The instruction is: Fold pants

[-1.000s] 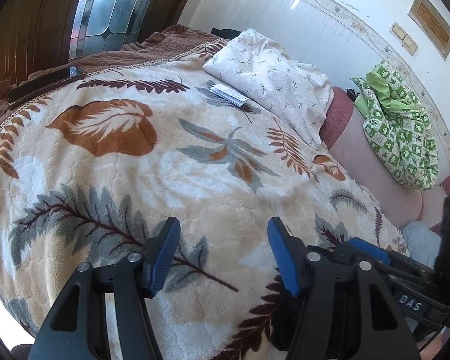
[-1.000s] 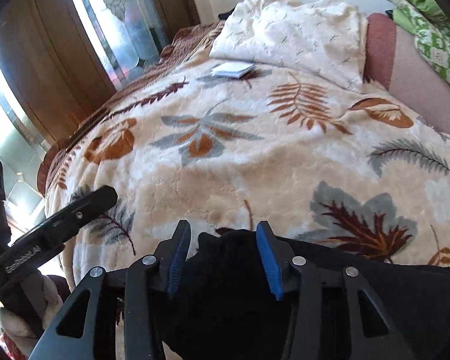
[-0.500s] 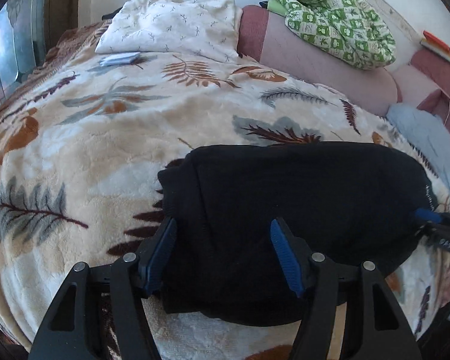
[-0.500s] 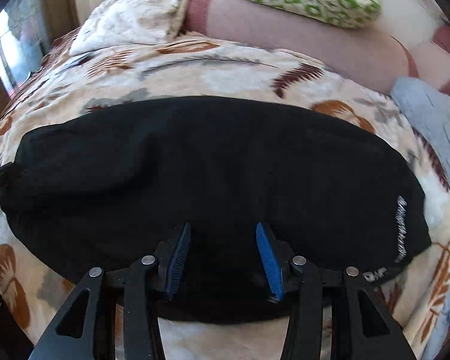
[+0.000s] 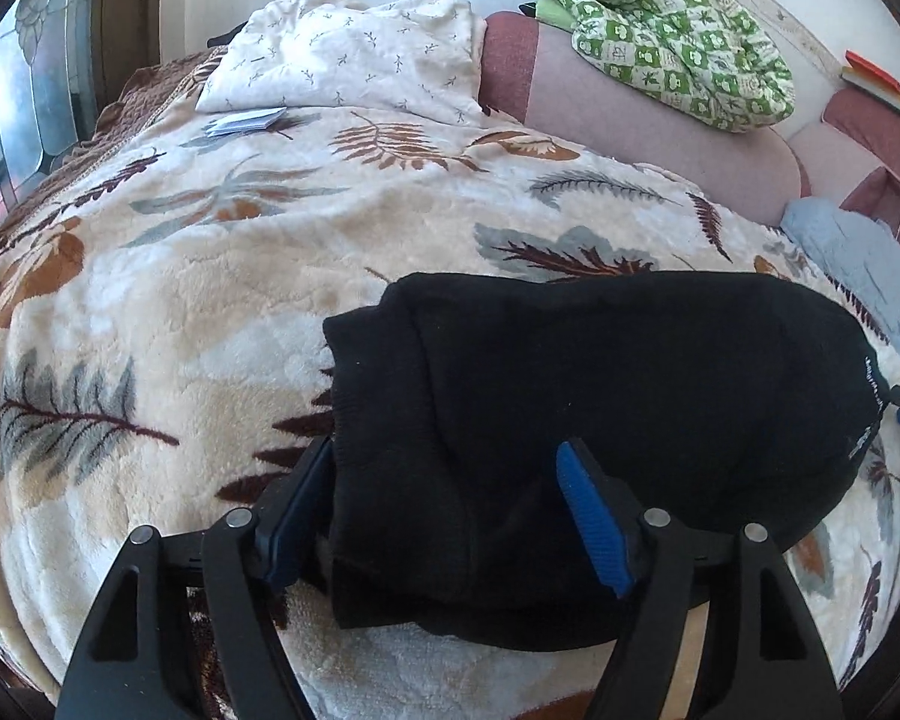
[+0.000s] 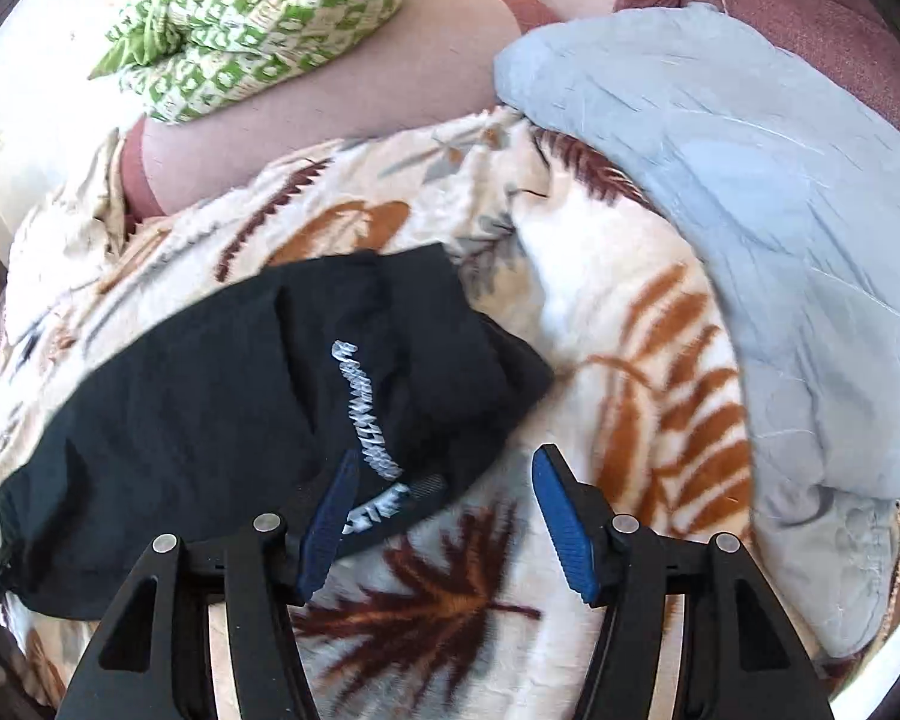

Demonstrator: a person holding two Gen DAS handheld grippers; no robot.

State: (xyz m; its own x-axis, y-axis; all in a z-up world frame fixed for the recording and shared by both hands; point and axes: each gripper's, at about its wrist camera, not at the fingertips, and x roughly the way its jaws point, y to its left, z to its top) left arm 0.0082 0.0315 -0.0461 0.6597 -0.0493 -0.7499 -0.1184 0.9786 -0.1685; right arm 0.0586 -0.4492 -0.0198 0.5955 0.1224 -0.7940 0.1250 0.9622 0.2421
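pants [image 5: 600, 396]: 1 | tongs opening: left [image 5: 450, 516], right [image 6: 444, 516]

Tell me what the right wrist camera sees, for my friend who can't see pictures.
Black pants with white lettering lie on a leaf-patterned blanket on a bed. The right gripper hovers over their edge, jaws opening and not squeezing anything. A pale blue cloth lies at right, a green checked one behind.
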